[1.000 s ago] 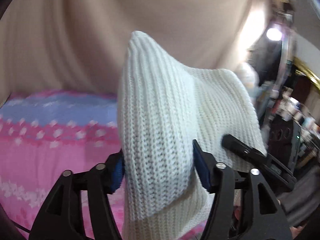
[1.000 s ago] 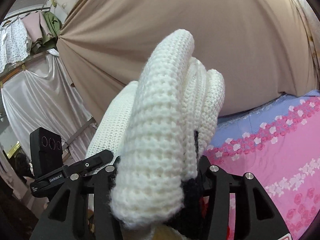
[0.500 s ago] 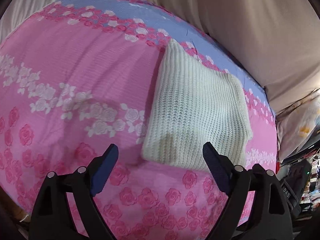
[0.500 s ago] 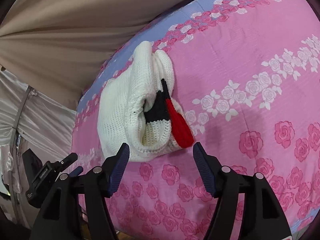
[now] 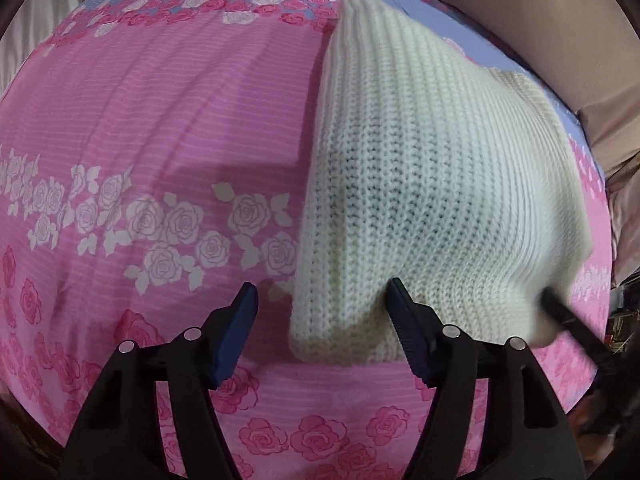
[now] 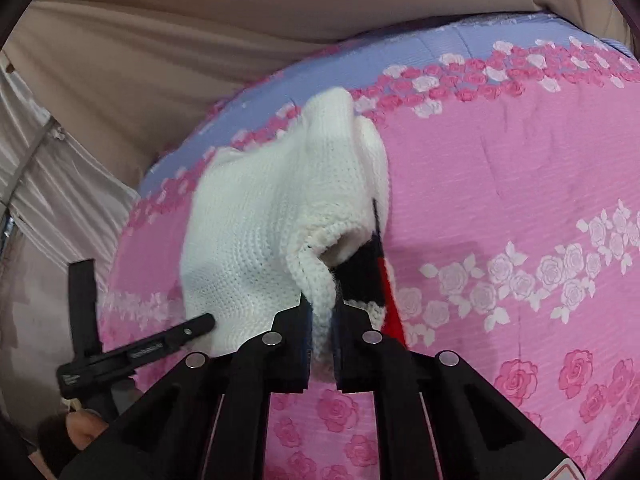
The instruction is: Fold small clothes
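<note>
The white knitted garment (image 5: 432, 184) lies folded on the pink rose-print bed cover (image 5: 160, 120). The left tongs (image 5: 322, 312), jaws just narrowed yet apart, straddle its 6 o'clock corner without pinching. The right tongs (image 6: 322, 320) have just closed and clamp the knit's rolled edge (image 6: 316, 276).

A bedroom, probably in a home, is indicated: a rose-printed pink bedspread (image 5: 168, 128) is spread out, backed by beige draped cloth (image 6: 200, 40).
</note>
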Available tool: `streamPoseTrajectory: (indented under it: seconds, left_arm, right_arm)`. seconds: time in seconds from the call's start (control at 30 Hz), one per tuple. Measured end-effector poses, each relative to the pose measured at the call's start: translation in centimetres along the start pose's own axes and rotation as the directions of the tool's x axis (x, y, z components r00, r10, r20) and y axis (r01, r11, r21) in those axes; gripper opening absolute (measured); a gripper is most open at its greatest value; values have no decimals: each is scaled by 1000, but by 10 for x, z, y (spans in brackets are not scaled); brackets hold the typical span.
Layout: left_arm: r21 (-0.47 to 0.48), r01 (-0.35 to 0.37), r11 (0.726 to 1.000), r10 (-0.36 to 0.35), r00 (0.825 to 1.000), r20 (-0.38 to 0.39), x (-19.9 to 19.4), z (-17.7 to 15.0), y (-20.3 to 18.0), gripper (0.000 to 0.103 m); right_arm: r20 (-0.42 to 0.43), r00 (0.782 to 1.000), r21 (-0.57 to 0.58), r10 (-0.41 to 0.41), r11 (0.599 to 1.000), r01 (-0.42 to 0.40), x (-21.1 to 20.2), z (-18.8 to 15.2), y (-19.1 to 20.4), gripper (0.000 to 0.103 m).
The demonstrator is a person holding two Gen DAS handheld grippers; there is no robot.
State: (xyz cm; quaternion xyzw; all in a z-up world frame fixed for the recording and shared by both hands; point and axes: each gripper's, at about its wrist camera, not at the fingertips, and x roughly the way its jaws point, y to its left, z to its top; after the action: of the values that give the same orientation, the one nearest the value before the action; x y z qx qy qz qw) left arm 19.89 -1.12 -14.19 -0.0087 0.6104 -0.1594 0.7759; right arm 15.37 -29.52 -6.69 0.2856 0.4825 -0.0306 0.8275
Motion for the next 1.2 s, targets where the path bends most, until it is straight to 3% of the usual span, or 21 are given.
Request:
streamPoseTrajectory:
  seconds: [0.03,0.07,0.13,0.2,0.33,0.5,0.6,0.7,0.8,0.9,0.97,1.03,1.1,1.2]
  left_arm:
    - [0,-12,1000,12,1000,-1,0,1,-1,69]
    - [1,-13,1000,13,1000,-2,-2,1,-1,69]
    - [-11,-3,1000,3,1000,3,-14,2,-1,68]
    - [-25,20,999,-19,999,49,-35,3,2,66]
    - [-12,30,999,-27,987,160,-66,20,-8,68]
    - [11,-33,999,32,996,79,-29,46,-14,70]
    - [22,-62,998,61,997,52,-6,46,-11,80]
    - [27,-65,998,63,996,58,-2,43,-14,80]
    - [48,-99,994,95,992,80,-4,42,-18,80]
    - [41,-100,994,97,992,79,-3,41,-20,80]
    - [42,-110,993,107,991,79,-2,40,-21,80]
    - [45,-119,992,116,990,75,-4,40,-24,80]
    - [49,-110,993,106,991,82,-17,35,-23,78]
    - [33,-71,997,68,993,92,-38,20,-16,78]
  right_arm:
    - [-74,996,-12,-56,998,55,23,-7,-8,8]
    - [-117,991,-10,-58,998,57,36,-13,-15,5]
    - [-103,995,58,-18,998,24,31,-16,-20,6]
    - [-56,998,103,-4,995,10,7,-10,-13,14]
    - [89,996,-7,0,1000,0,-46,2,23,16]
    - [102,991,-179,-89,978,106,-23,29,58,12]
    - [35,996,-92,-78,992,81,2,40,38,11]
    - [-58,981,-145,-186,974,176,43,38,16,0]
    - [-45,989,-60,-140,989,137,28,50,7,0]
    - [20,994,-75,-104,992,105,-1,53,22,0]
    - [-24,995,-80,-98,992,96,9,46,22,0]
    - [-96,980,-124,-172,979,160,42,34,17,0]
    - [-74,986,-96,-151,985,143,40,35,12,0]
    - [-31,994,-72,-109,992,106,4,41,24,1]
